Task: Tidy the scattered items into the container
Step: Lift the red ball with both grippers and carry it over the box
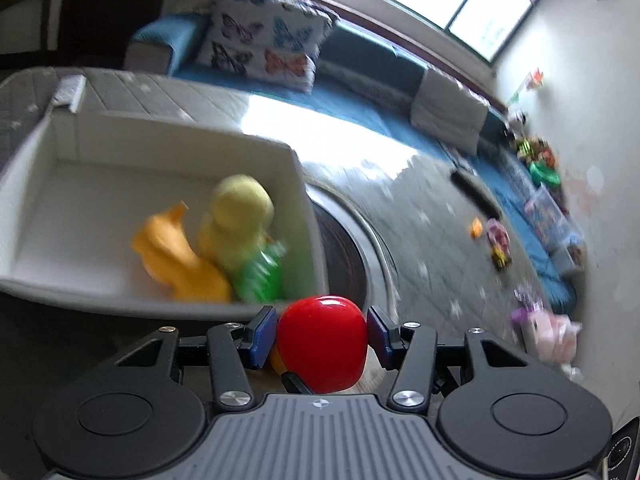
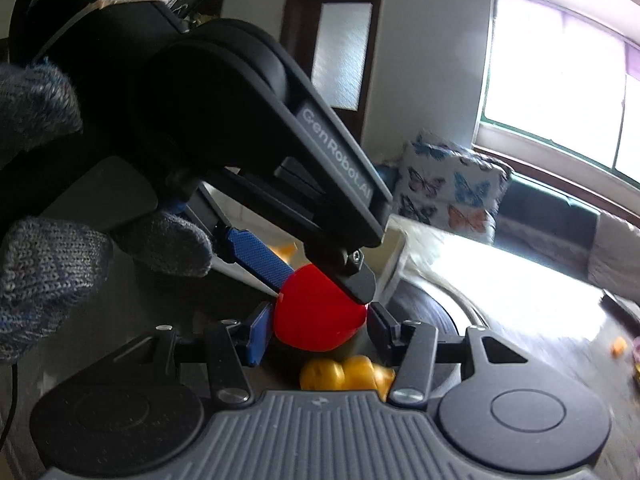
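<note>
Left wrist view, motion-blurred: the left hand-held gripper (image 1: 322, 330) clamps a glossy red apple-shaped toy (image 1: 322, 344), its base hidden; ahead-left, the white container (image 1: 168, 128) holds smeared yellow, orange and green toys. Right wrist view: the right hand-held gripper (image 2: 316, 330) flanks the same toy (image 2: 316, 316) with pads barely apart from it, contact unclear; a gloved hand (image 2: 44, 208) blocks the left.

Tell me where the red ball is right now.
The red ball sits between the left gripper fingers, just outside the near wall of the white bin; the right gripper flanks it too.
</note>
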The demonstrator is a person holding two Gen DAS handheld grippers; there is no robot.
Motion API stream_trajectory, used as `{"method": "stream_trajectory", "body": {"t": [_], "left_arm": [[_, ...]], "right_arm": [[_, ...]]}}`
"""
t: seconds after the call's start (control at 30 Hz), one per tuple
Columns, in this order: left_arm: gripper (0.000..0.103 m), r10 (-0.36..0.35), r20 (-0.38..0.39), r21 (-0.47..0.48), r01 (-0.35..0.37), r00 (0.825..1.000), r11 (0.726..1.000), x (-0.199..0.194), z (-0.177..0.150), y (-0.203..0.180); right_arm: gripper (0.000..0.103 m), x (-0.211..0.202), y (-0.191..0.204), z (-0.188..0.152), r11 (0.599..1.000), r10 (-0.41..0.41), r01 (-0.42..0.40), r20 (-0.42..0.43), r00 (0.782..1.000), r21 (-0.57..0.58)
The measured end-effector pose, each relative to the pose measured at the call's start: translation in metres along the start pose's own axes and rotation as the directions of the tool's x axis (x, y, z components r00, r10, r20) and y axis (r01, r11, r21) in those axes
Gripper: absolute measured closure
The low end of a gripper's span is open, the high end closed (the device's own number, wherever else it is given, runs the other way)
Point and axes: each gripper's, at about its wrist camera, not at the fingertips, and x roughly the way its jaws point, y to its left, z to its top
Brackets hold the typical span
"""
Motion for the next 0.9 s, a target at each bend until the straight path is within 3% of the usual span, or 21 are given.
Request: {"method": "stream_trajectory", "body": {"t": [0.3,0.63,0.9], "left_arm": [[0.05,0.026,0.071,-0.073,-0.021,0.997,0.997,-0.003,0.027,0.048],[0.05,0.047,0.081,-0.144,-0.035,0.996,0.989,0.0,0.032,0.096],[0.05,0.032,0.083,-0.181,-0.017,0.996,0.983,0.001,0.028,0.112]], "right_arm": [[0.051,0.039,0.017,0.026,0.998,0.061,-0.06,0.044,0.997,-0.026],[0.051,0.075,0.047,0.031,0.992,0.111,-0.109,0.027,0.993,-0.069],[0.051,0.088,0.055,0.033,0.99,0.116,-0.114,0.021,0.993,-0.089]]}}
